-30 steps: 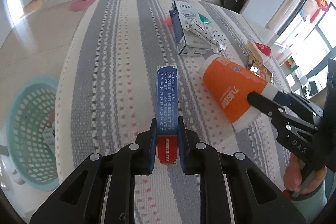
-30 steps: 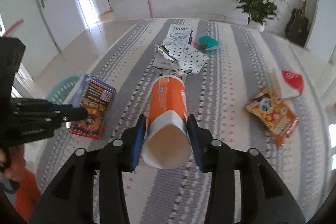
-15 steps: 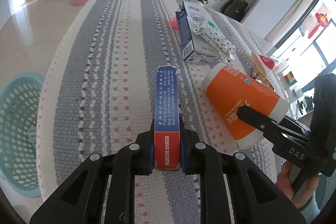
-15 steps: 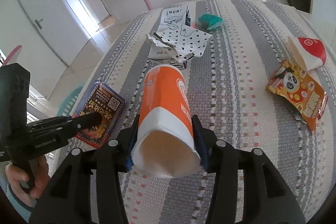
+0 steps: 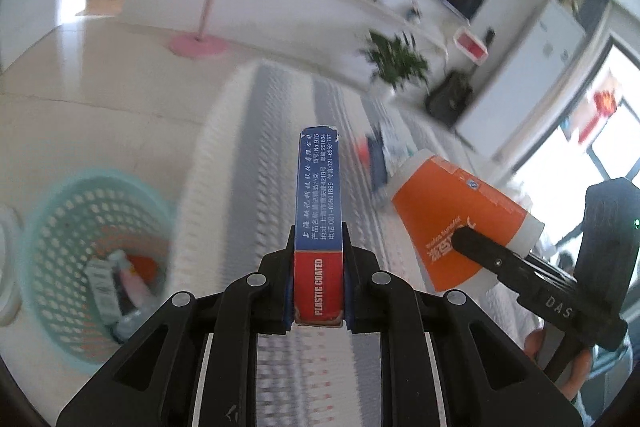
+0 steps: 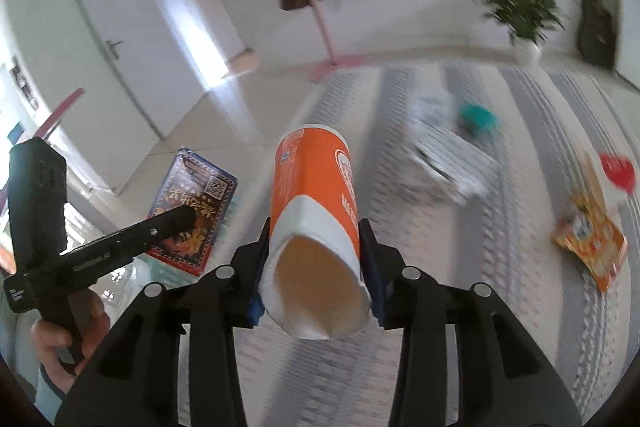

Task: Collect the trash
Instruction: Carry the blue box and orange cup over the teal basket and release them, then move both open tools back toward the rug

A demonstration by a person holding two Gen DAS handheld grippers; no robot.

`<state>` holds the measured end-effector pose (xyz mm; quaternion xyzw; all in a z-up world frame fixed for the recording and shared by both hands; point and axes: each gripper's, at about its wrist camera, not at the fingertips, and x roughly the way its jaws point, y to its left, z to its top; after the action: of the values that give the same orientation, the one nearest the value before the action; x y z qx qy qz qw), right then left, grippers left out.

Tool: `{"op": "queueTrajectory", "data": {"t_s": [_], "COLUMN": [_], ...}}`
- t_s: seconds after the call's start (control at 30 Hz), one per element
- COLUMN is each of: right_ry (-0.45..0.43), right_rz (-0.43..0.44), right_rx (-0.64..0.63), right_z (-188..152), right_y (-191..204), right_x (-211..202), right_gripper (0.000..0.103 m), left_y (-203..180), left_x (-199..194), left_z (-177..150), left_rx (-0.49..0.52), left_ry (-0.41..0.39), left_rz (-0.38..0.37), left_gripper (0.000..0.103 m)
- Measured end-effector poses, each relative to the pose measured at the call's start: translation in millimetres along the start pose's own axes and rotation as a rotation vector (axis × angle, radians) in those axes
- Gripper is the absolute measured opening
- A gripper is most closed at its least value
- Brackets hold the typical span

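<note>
My left gripper (image 5: 318,259) is shut on a flat blue and red card box (image 5: 318,203), held edge-up above the striped table's (image 5: 248,155) left part. The box also shows in the right wrist view (image 6: 192,203). My right gripper (image 6: 316,255) is shut on an orange and white paper cup (image 6: 314,207), lifted off the table; the cup also shows in the left wrist view (image 5: 452,223). A turquoise mesh basket (image 5: 52,227) with trash inside stands on the floor left of the table.
On the table lie a crumpled dotted paper and carton (image 6: 444,163), a teal item (image 6: 476,117), an orange snack bag (image 6: 588,239) and a red and white wrapper (image 6: 616,171). A pink coat stand (image 5: 204,27) and a plant (image 5: 396,59) stand beyond.
Both grippers have lifted their loads higher off the table and swung left toward the basket side. The view is motion-blurred now.
</note>
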<state>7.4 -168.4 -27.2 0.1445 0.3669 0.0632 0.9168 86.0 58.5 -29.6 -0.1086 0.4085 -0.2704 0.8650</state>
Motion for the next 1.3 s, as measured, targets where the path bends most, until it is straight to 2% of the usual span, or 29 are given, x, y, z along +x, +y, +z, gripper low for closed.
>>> {"op": "queueTrajectory", "data": {"t_s": [0.13,0.23,0.3,0.37,0.43,0.63,0.73,0.8,0.87,0.9,0.93,1.3], "right_ry": [-0.016,-0.003,0.011,0.042,0.084,0.174,0.202,0.227,0.246,0.253,0.255,0.251], "right_rz": [0.052,0.078,0.087,0.105,0.118,0.125,0.096,0.084,0.077,0.071,0.068,0.073], "right_rx": [-0.069,-0.103,-0.123,-0.133,-0.118,-0.111,-0.138,-0.14,-0.126,-0.117,-0.113,-0.098], "right_z": [17,23,24,25,25,12,3,-4,-9,-10,-12,-13], "right_y": [54,88,108,126,138,166,174,176,175,174,173,158], "right_x": [13,31,45,65,87,141,159,170,178,181,182,168], "right_gripper": [0.037,0.037,0.037,0.038,0.038,0.04,0.041,0.043,0.044,0.044,0.044,0.046], "left_y": [40,74,95,112,131,189,205,208,210,210,210,197], "left_x": [-39,-58,-66,-69,-67,-56,-52,-51,-50,-50,-51,-56], "left_z": [10,11,10,6,0,-17,-22,-24,-26,-27,-26,-22], "left_rx": [-0.073,-0.143,-0.179,-0.183,-0.215,-0.396,-0.438,-0.437,-0.43,-0.429,-0.43,-0.402], "left_ry": [-0.088,-0.124,-0.134,-0.135,-0.117,-0.026,-0.001,0.008,0.012,0.013,0.009,-0.031], "left_rz": [0.058,0.108,0.175,0.306,0.357,0.32,0.316,0.318,0.331,0.332,0.333,0.307], "left_gripper": [0.016,0.016,0.016,0.016,0.016,0.016,0.016,0.016,0.023,0.033,0.038,0.041]}}
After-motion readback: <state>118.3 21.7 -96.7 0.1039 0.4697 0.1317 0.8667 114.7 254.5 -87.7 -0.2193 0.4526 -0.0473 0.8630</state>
